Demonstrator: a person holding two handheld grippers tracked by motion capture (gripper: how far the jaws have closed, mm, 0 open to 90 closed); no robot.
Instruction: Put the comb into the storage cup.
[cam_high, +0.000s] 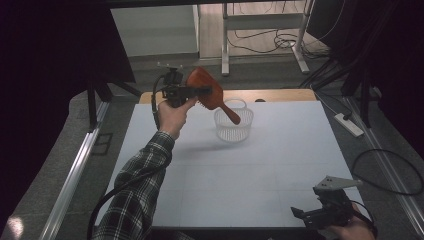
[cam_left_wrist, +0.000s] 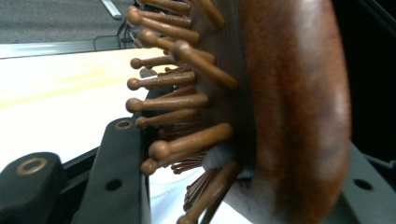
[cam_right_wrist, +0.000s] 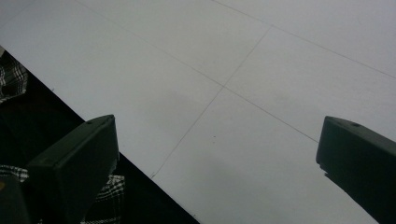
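Currently: left gripper (cam_high: 200, 92) fingers clamp wooden hairbrush (cam_high: 209, 92) aloft, handle over basket (cam_high: 233, 124) at bench's (cam_high: 280, 165) 12 o'clock | drop pending | right gripper (cam_high: 305, 214) wide open, empty, 5 o'clock

reddish-brown wooden hairbrush (cam_high: 206, 89), white mesh basket (cam_high: 233, 125), white table (cam_high: 240, 175), black-and-white plaid sleeve (cam_high: 135, 190), black tools.

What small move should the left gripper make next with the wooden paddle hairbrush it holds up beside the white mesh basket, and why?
Probably a short carry toward the white mesh basket, then down. The left gripper is shut on the head of the wooden paddle hairbrush, held above the white table, and the brush handle already points down over the basket's rim. The right gripper sits open at the near edge, out of the way.
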